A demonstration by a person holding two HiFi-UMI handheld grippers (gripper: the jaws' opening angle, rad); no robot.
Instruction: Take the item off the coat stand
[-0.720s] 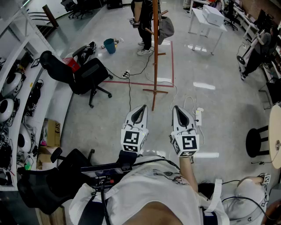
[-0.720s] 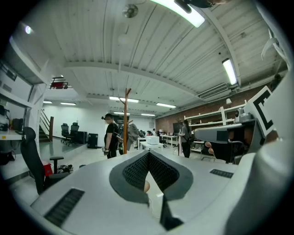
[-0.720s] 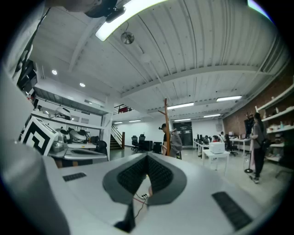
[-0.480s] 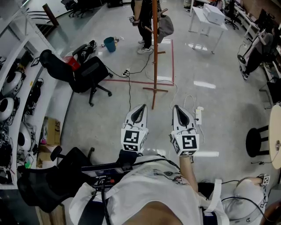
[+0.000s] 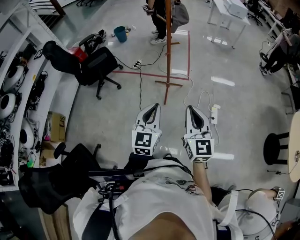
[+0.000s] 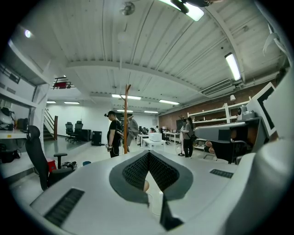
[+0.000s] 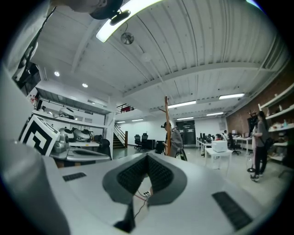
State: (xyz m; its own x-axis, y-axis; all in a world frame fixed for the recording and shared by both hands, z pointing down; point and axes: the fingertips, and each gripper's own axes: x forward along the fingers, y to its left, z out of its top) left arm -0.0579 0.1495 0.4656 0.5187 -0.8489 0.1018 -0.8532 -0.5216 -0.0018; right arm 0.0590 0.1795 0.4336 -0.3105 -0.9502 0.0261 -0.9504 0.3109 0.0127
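Note:
A tall wooden coat stand point(image 5: 168, 47) rises from the floor a few steps ahead. A grey item point(image 5: 179, 14) hangs from its upper pegs. A person in black point(image 5: 159, 18) stands right behind the pole. My left gripper point(image 5: 152, 107) and right gripper point(image 5: 192, 108) are held side by side, pointing at the stand and well short of it. Both are shut with nothing between the jaws. The left gripper view shows the stand point(image 6: 125, 119) and the grey item point(image 6: 132, 131) far off. In the right gripper view the stand point(image 7: 166, 126) and the grey item point(image 7: 176, 137) are equally distant.
A black office chair point(image 5: 96, 70) and a blue bucket point(image 5: 120, 33) are at the left of the stand. Red tape lines point(image 5: 189, 51) mark the floor around its base. A power strip point(image 5: 214, 115) with cables lies ahead on the right. A white table point(image 5: 229, 11) stands far right, and a black stool point(image 5: 274, 147) nearer at the right.
The whole floor scene has slid up in the head view, and the stand's top is now cut off. Both grippers sit slightly higher in the frame, still shut.

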